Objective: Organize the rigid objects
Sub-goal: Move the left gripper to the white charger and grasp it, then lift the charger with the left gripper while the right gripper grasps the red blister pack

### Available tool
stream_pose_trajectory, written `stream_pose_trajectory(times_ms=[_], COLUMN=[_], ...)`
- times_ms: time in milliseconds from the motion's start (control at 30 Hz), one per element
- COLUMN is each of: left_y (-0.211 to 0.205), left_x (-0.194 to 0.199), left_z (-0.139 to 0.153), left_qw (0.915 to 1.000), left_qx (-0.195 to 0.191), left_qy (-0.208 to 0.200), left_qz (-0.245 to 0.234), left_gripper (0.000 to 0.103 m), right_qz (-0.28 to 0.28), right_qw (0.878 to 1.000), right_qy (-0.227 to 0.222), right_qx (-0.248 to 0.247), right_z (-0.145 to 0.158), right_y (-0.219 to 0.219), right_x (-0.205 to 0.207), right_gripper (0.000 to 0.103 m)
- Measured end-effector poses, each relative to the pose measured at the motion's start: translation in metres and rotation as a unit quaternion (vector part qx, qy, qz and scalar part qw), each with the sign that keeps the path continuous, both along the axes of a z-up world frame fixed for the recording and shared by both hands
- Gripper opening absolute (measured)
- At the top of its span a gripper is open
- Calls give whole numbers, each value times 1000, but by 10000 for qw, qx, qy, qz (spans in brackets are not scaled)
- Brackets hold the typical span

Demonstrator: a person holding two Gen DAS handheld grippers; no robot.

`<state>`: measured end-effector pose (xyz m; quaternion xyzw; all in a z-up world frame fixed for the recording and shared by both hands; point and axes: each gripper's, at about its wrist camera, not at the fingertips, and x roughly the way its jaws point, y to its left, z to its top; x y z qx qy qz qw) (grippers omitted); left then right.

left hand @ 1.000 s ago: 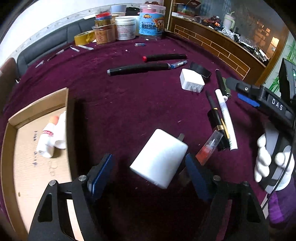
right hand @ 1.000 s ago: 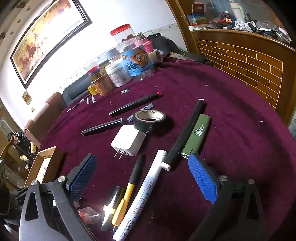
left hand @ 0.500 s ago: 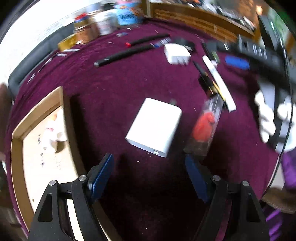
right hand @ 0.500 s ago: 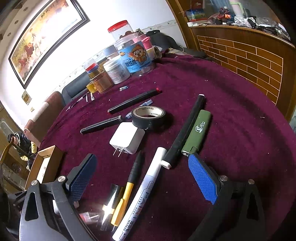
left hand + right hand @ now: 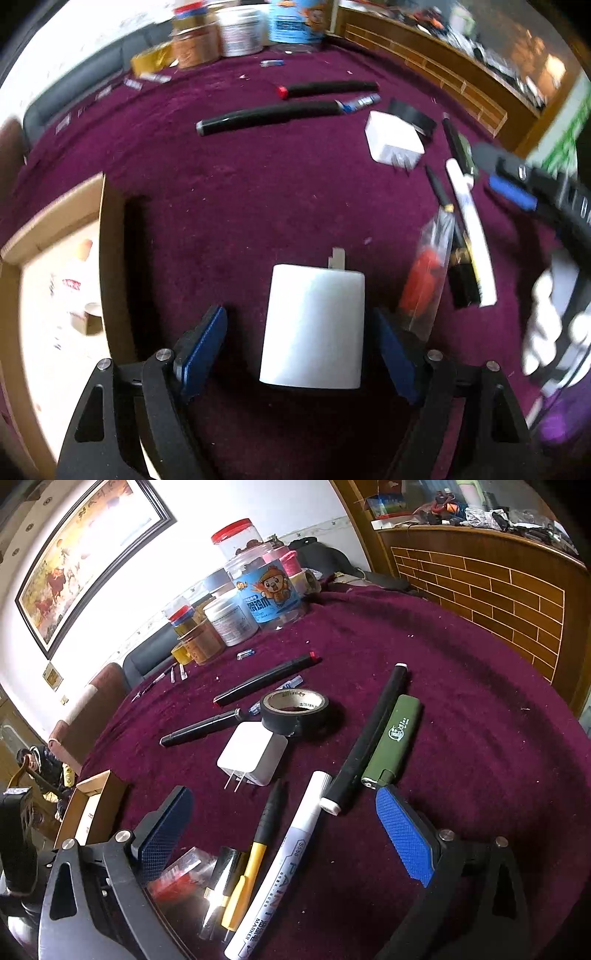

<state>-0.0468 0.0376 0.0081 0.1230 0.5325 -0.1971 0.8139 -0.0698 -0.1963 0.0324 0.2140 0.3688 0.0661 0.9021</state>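
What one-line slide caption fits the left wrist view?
Left claw, opening, straddles a white charger on the purple cloth.

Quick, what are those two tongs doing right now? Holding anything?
Left tongs: opening, the white rectangular plastic charger block lies between them, not gripped.
Right tongs: open, holding nothing.

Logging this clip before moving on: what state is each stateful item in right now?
Left gripper: jaws opening, astride the large white charger block, not pressing it.
Right gripper: open, nothing gripped.
Brown cardboard box: open-topped, a white bottle inside.
White paint marker: capped, lying flat.
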Motion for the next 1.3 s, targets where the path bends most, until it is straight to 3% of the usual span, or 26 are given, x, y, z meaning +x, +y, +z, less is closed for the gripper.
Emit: stream_pose_trajectory(times_ms=[67,233,267,367,400,533,667,833,1100,1300], left_y=[-5,-7,-8,-12,-13,-2,19,42,72,107], left_x=[-1,3,1,-5,-6,-11,-24,-44,-63,-66], left_z=[-2,-3,-3,4,4,7,18,50,79,74], left_qw=[9998,9995,9993,9989,9988,9976,9892,9757,9693,9599], left_qx=[143,11,-7,-88,-119,-621,-1417,-2092,-2022,-2217], left_qy=[-95,-273,-315,-468,-465,-272,-91,-422,-1192,-1237], left_qz=[-73,179,182,35,34,161,371,505,728,1191], left_gripper=[81,85,81,44,40,40,40,40,40,40], right_qz=[33,56,50,28,14,-52,-116,-115,-137,-100], right_qw=[10000,9999,9999,9997,9996,9992,9990,9990,9986,9970], right_qy=[27,100,118,166,210,335,378,414,489,626], right_qx=[10,73,98,152,168,229,226,142,-108,-453], right_z=[-1,-4,-4,-6,-8,-11,-12,-12,-12,-13], right_y=[1,0,-1,-3,-4,-8,-9,-8,-2,8], right_x=[1,3,3,4,5,7,8,9,11,15], right_gripper=[100,100,100,100,100,100,100,100,100,103])
